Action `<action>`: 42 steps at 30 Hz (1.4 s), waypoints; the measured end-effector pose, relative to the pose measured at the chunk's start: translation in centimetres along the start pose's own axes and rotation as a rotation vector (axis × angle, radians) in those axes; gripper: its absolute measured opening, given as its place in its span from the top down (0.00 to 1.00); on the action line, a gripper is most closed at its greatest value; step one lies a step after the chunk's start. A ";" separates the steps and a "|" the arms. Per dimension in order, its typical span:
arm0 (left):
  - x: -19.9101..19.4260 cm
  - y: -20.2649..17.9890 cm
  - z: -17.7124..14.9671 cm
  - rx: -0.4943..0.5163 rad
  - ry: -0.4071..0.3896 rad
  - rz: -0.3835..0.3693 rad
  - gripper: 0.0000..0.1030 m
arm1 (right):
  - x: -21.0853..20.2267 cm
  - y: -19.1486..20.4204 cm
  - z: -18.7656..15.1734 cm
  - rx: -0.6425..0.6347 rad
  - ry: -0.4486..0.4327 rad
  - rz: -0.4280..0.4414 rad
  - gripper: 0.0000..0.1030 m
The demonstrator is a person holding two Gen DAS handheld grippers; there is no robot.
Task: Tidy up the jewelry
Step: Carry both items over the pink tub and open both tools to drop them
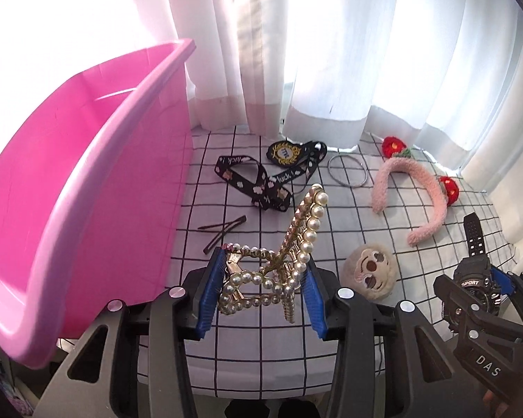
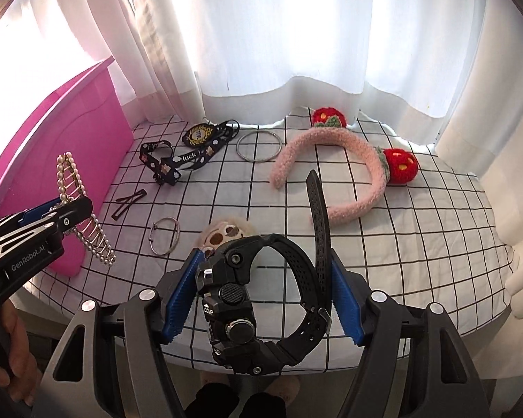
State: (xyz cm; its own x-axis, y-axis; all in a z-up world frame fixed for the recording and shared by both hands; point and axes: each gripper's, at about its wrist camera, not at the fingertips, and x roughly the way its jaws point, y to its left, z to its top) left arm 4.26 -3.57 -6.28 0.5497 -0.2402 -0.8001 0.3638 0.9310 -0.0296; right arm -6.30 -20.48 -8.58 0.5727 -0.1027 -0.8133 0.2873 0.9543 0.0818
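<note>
Beside the pink bin (image 1: 87,181), the left gripper (image 1: 261,292) pinches a stiff, breakable pearl clip (image 1: 282,254); the right gripper (image 2: 261,299) grips a heavy watch (image 2: 247,299) by its hard case.

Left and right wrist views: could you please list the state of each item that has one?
Left hand-held gripper: shut on pearl hair claw, lifted.
Right hand-held gripper: shut on black sport watch, strap unbuckled.
Pink bin: open, no lid.
Pink headband: lying flat.
Silver bangle: lying flat.
Hairpins: crossed, on cloth.
</note>
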 end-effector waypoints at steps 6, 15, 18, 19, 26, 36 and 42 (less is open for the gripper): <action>-4.8 0.8 3.8 -0.024 -0.100 -0.015 0.59 | -3.0 1.9 3.4 -0.036 -0.082 0.030 0.35; -9.5 9.1 8.0 -0.135 -0.189 0.116 0.59 | -6.1 10.2 9.8 -0.173 -0.193 0.176 0.35; -9.5 13.0 8.3 -0.177 -0.174 0.189 0.59 | -6.1 14.4 11.7 -0.241 -0.200 0.250 0.35; -9.3 14.3 8.3 -0.189 -0.163 0.213 0.59 | -5.9 15.8 12.2 -0.258 -0.195 0.279 0.35; -7.2 20.8 7.3 -0.281 -0.074 0.293 0.59 | -3.1 25.6 14.4 -0.387 -0.143 0.390 0.35; -4.7 25.6 6.1 -0.369 0.005 0.332 0.59 | 2.1 31.6 15.5 -0.431 -0.014 0.367 0.35; -2.9 26.5 6.3 -0.401 0.058 0.311 0.59 | 5.0 32.2 16.3 -0.420 0.071 0.320 0.35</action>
State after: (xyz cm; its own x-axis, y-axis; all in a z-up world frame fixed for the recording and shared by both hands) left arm 17.02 20.09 -1.01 0.5394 0.0700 -0.8392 -0.1339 0.9910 -0.0034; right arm 18.26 5.14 -0.61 0.5236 0.2171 -0.8238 -0.2333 0.9666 0.1064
